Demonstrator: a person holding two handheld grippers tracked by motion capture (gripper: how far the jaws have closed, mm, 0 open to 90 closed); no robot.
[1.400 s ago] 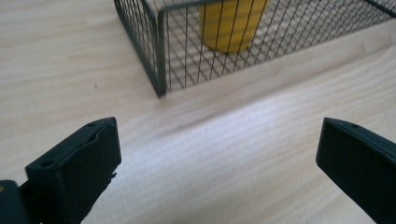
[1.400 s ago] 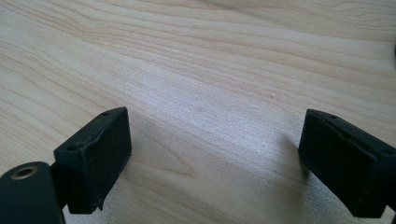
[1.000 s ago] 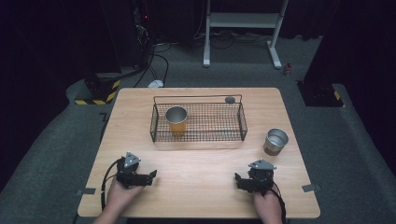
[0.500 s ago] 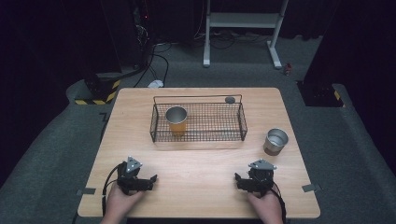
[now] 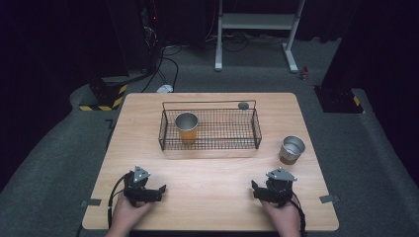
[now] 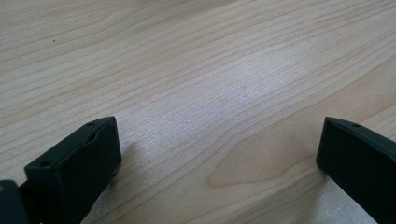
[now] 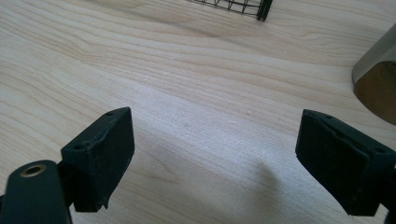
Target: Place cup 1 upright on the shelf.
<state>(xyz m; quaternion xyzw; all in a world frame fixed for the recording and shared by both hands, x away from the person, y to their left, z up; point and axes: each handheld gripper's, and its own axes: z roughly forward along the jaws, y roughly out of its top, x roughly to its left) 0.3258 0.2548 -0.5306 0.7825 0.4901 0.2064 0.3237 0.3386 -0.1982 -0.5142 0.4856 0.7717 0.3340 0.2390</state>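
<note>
Down at seven o'clock on the worktop [image 5: 212,192]: left gripper [image 5: 157,189], spread wide, nothing held. Toward eleven o'clock inside the wire basket [image 5: 247,129]: orange cup [image 5: 187,127], apparently upright. At five o'clock: right gripper [image 5: 256,190], likewise spread, metal cup [image 5: 291,149] near, apart.

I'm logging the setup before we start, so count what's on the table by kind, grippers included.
Cups: 2, an orange cup inside the basket and a brown cup on the table right of it.
Wire basket: 1.
Small dark round thing behind the basket: 1.
Grippers: 2, left gripper and right gripper, both open.
Total: 6.
</note>
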